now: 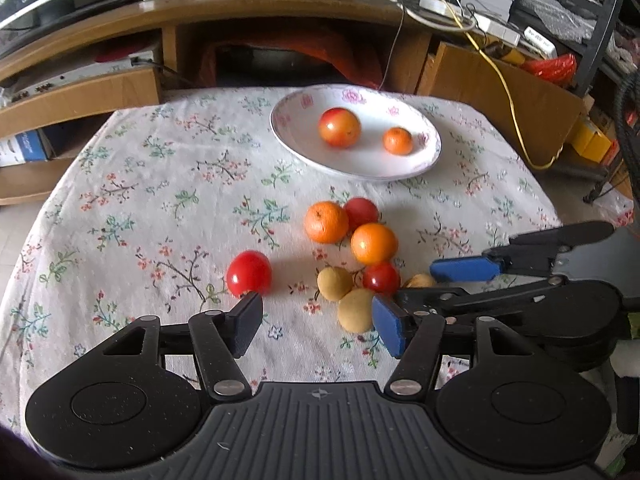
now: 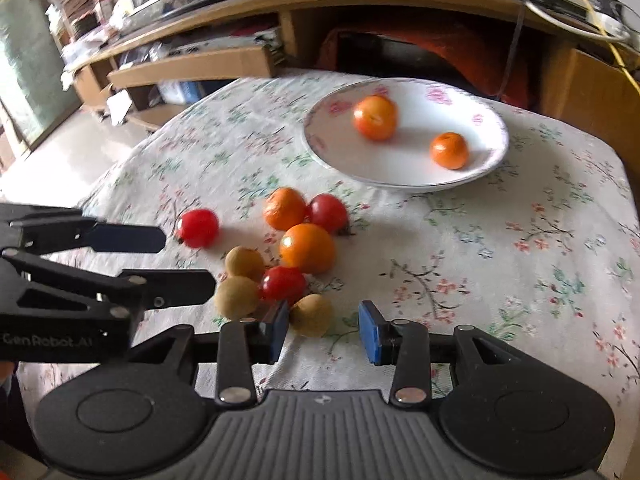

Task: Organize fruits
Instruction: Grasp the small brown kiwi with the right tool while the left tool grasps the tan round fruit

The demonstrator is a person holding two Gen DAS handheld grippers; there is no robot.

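Observation:
A white flowered plate (image 1: 360, 162) (image 2: 380, 164) at the back of the table holds a reddish-orange fruit (image 1: 339, 127) and a small orange (image 1: 397, 141). In front of it lies a loose cluster: two oranges (image 1: 326, 222) (image 1: 374, 243), red tomatoes (image 1: 381, 277) and tan longans (image 1: 356, 310). One tomato (image 1: 249, 273) lies apart, just past my left gripper's left fingertip. My left gripper (image 1: 318, 326) is open over bare cloth. My right gripper (image 2: 323, 332) is open around a longan (image 2: 311, 314), which lies near its left pad, clear of the right one.
The table wears a floral cloth (image 1: 160, 200) and drops off at the left and right edges. A wooden cabinet (image 1: 280, 12) with cables, cardboard boxes and a cardboard panel (image 1: 500, 92) stands close behind. The two grippers sit side by side, nearly touching.

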